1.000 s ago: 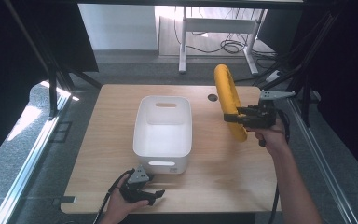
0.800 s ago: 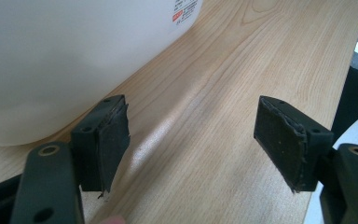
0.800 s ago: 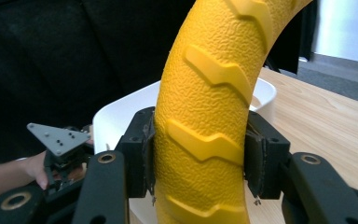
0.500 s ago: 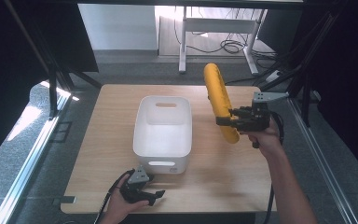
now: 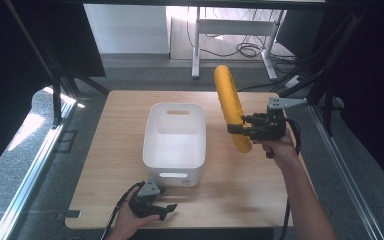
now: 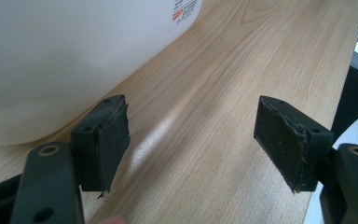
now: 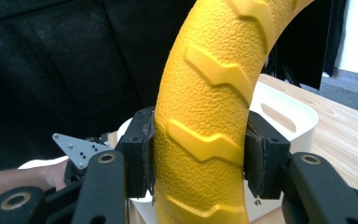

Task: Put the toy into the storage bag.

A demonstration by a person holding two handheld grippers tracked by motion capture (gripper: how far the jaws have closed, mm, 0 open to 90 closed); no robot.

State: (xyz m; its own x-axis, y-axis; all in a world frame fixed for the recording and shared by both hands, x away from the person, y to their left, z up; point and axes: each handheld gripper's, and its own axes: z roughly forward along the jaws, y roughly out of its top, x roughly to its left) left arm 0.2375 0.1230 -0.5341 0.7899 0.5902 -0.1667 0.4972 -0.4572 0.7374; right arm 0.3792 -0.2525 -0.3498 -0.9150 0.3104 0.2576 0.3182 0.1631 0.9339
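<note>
The curved yellow rubber wheel rim (image 5: 230, 107) is bright yellow all over, with a pebbled grain and raised chevron treads of the same yellow. The rounded white plastic bin (image 5: 175, 137) is plain white, with a small red-and-black printed label on its wall. The light wooden table (image 5: 240, 185) shows pale blond grain in long streaks. Both grippers, right (image 5: 236, 129) at three o'clock and left (image 5: 166, 209) at six o'clock, are black with grey plates.

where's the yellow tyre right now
In the high view the yellow tyre is held up off the table in the right gripper, just right of the white bin.
</note>
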